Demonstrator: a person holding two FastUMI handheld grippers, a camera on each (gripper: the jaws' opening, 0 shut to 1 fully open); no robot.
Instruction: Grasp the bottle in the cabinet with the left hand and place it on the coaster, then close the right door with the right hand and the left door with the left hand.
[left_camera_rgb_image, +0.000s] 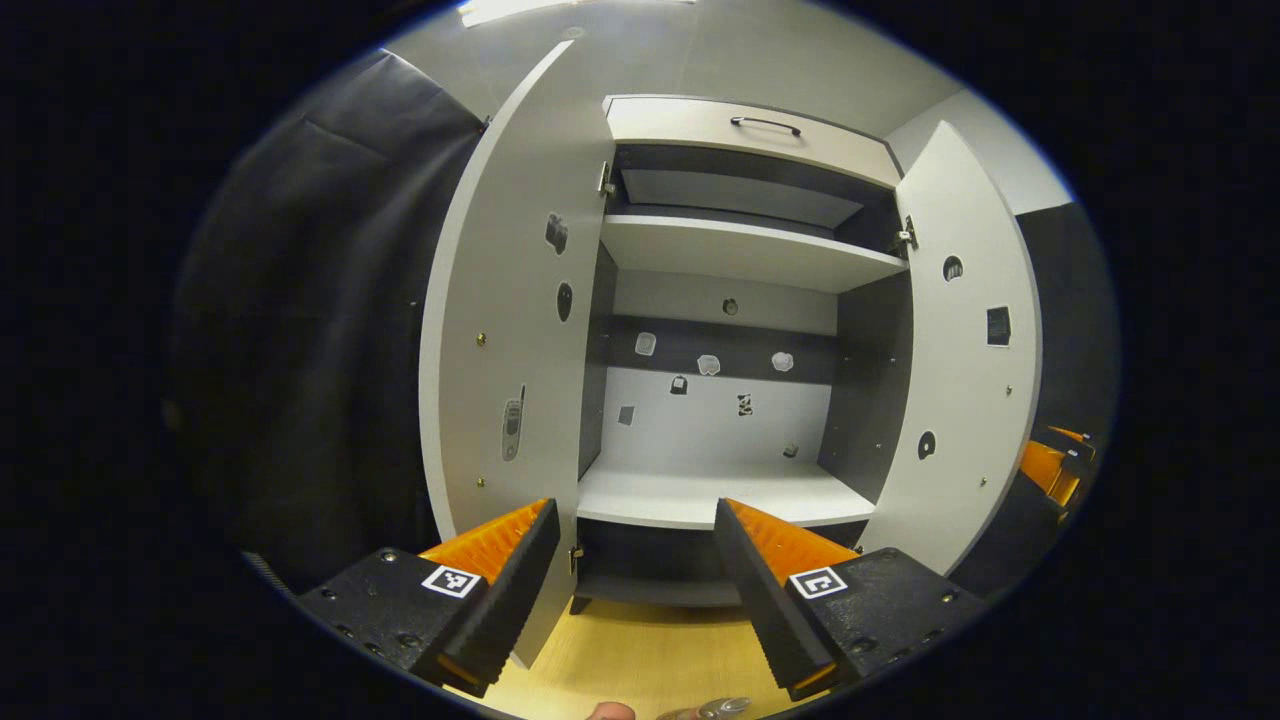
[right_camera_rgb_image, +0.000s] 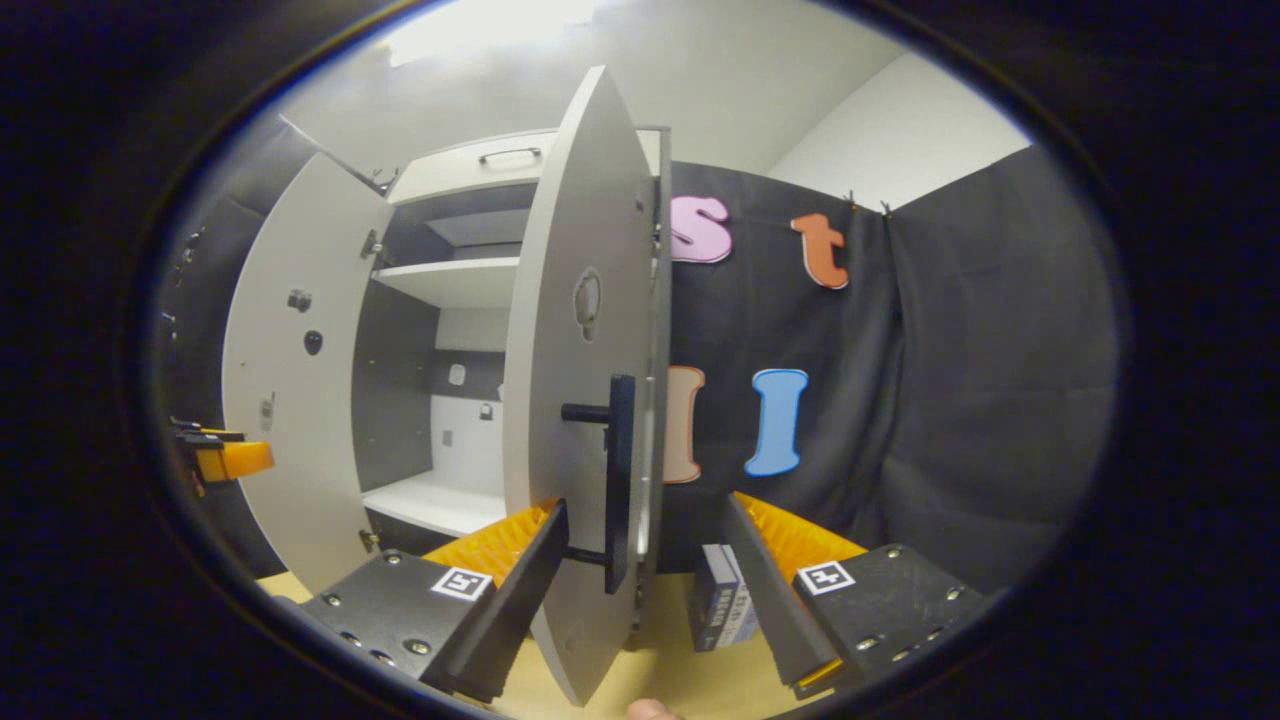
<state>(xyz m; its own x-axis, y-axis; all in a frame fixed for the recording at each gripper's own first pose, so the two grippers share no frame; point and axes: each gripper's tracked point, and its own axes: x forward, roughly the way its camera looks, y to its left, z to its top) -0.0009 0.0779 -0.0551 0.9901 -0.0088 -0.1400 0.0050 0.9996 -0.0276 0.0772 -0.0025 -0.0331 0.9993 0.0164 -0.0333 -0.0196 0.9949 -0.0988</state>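
Observation:
The white cabinet stands with both doors swung wide. Its lower shelf and upper shelf are bare; I see no bottle inside. My left gripper is open and faces the lower shelf, a little in front of it. The left door is beside its left finger and the right door is off to the right. In the right gripper view, my right gripper is open, with the right door edge and its black handle between the fingers. A clear rounded thing, perhaps the bottle's top, peeks in at the bottom edge.
The cabinet sits on a light wooden tabletop. A small blue and white box stands on the table behind the right door. The other gripper hovers by the left door. Black cloth walls close in on both sides.

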